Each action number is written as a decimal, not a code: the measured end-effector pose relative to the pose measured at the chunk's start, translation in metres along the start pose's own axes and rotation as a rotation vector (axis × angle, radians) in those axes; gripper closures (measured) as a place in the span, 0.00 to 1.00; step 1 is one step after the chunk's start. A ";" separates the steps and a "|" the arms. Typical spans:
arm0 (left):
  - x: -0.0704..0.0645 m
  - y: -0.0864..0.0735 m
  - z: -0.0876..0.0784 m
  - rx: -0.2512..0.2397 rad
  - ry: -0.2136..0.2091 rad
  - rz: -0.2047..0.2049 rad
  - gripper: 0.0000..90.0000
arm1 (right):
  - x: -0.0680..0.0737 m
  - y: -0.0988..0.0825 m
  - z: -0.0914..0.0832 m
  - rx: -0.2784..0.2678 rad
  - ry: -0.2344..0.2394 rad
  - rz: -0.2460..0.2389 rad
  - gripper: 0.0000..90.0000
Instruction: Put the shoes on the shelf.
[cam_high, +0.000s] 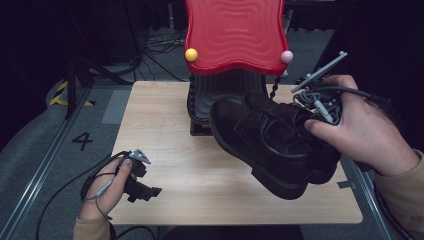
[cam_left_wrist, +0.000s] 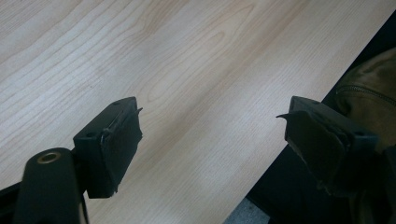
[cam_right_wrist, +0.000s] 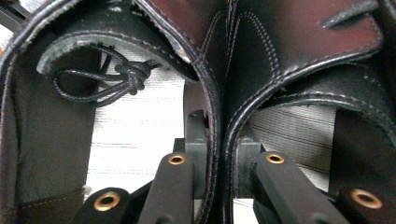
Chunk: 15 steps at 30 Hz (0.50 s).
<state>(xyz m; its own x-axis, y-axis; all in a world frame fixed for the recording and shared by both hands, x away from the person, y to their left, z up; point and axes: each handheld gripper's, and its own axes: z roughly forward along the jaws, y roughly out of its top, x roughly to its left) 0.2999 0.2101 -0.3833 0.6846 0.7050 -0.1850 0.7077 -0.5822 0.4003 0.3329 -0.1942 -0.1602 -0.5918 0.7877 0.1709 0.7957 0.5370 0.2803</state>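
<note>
- Two black leather shoes (cam_high: 270, 142) hang together above the right half of the bench (cam_high: 165, 145), toes tilted toward the left, clear of its surface.
- The right gripper (cam_right_wrist: 223, 163) pinches them by their adjoining inner collars; in the right gripper view its fingers (cam_right_wrist: 173, 186) press both leather edges together between them.
- The left gripper (cam_high: 142, 187) rests low at the near left edge of the bench, its fingers (cam_left_wrist: 114, 144) spread wide with nothing between them.
- A red wavy-topped stand (cam_high: 235, 35) rises just behind the pair at the far side of the bench.
- Step in hand, as judged: carrying the lifted pair as a unit.
- The next move calls for a steady, firm pinch, since the heavy toes could lever the collars free, and for clearance from the stand.
</note>
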 end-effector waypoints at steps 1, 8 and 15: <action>0.000 0.000 0.000 0.000 0.000 0.000 0.21 | 0.000 0.000 0.000 0.000 0.000 0.000 0.90; 0.001 -0.002 -0.002 -0.004 -0.001 0.004 0.21 | 0.002 0.011 -0.023 -0.016 0.003 0.001 0.90; 0.002 -0.005 -0.003 -0.007 0.003 -0.004 0.21 | 0.003 0.023 -0.045 -0.044 0.011 0.009 0.90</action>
<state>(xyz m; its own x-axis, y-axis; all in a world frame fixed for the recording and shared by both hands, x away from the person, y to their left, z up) 0.2974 0.2155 -0.3831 0.6811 0.7085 -0.1845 0.7094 -0.5762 0.4059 0.3435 -0.1928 -0.1102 -0.5862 0.7889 0.1842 0.7947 0.5157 0.3203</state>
